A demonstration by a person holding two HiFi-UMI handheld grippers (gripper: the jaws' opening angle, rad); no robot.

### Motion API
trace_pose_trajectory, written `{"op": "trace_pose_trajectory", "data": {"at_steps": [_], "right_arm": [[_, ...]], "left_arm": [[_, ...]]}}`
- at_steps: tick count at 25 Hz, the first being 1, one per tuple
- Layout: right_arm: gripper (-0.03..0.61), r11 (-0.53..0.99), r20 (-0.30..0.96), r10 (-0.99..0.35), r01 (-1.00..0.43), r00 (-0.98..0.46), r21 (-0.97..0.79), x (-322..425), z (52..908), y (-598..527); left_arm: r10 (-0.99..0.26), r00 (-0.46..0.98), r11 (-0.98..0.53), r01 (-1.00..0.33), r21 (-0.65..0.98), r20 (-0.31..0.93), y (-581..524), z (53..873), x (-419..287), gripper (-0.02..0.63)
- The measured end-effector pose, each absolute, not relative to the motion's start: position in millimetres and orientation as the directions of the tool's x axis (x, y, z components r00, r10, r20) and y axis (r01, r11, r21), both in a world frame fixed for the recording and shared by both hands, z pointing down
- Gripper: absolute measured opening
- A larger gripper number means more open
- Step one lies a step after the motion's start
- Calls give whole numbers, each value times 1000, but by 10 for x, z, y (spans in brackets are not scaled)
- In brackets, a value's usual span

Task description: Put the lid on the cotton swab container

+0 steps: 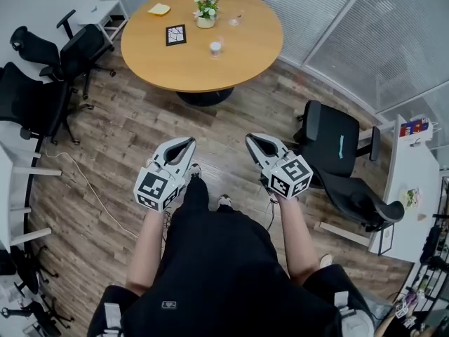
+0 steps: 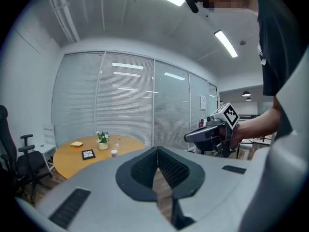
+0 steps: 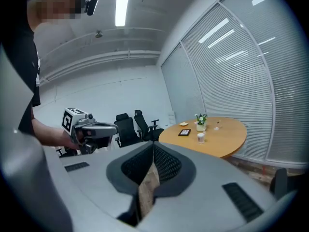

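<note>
Overall: a person stands on a wood-plank floor (image 1: 140, 132) with one grey two-jaw tool in each hand, both held low in front of the body and well apart from the table.
left gripper (image 1: 189, 142): grey shell with a black-and-white marker cube at the hand end; jaws pressed together with nothing between them; tips aimed toward the table.
right gripper (image 1: 251, 139): same build; jaws likewise pressed together and empty; level with the left one, the two apart.
round wooden table (image 1: 182, 65): ahead of both tools, on a dark central foot.
small white cylindrical container (image 1: 216, 47): upright on the table, right of its middle; at this range its top cannot be made out.
small clear round item (image 1: 234, 21): on the table beyond the container; too small to identify.
white-flowered plant in a cream pot (image 1: 205, 12): near the table's far edge.
black square card with white shapes (image 1: 176, 34): flat, left of the container.
yellow pad (image 1: 159, 9): at the far left of the tabletop.
black office chairs (image 1: 42, 62): grouped left of the table; another stands to the person's right.
</note>
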State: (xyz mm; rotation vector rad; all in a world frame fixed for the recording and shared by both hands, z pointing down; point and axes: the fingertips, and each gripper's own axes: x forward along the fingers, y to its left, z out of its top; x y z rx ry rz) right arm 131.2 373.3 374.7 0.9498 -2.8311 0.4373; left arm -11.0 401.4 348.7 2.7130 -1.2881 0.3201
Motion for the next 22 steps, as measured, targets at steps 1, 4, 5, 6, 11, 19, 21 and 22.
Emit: {"op": "trace_pose_trajectory", "data": {"at_steps": [1,4,5,6,11,19,21,22], "right_arm": [[6,762,207,-569,-604,-796,-234,1290,3755,3700],[6,760,206,-573,-608,-793,-230,1218,3747,3584],[6,758,210,-576,-612,-790,-224,1191,3744,3538],[6,757,213,-579,-616,-787,-218,1166,3743,3491],[6,743,126,-603,-612,-788,-270,1098,3620,3287],[6,731,93,-635,-636,-767,-249,960,3524,2939],[6,723,99,-645,-647,-758,-241,920,3517,2854],[6,720,104,-650,-654,-753,-234,896,3522,2809]], "left_arm": [[-749,616,-631,-775,20,243,3978,3495,-128,8],[-744,620,-635,-772,26,248,3853,3515,-200,8],[-742,623,-637,-770,29,249,3805,3516,-225,8],[-740,625,-639,-768,30,250,3756,3515,-247,8],[-722,645,-659,-751,33,252,3505,3508,-336,8],[-690,680,-692,-720,48,248,3049,3547,-529,8],[-681,691,-702,-710,53,245,2948,3565,-576,8],[-676,695,-706,-706,54,244,2894,3575,-601,8]]}}
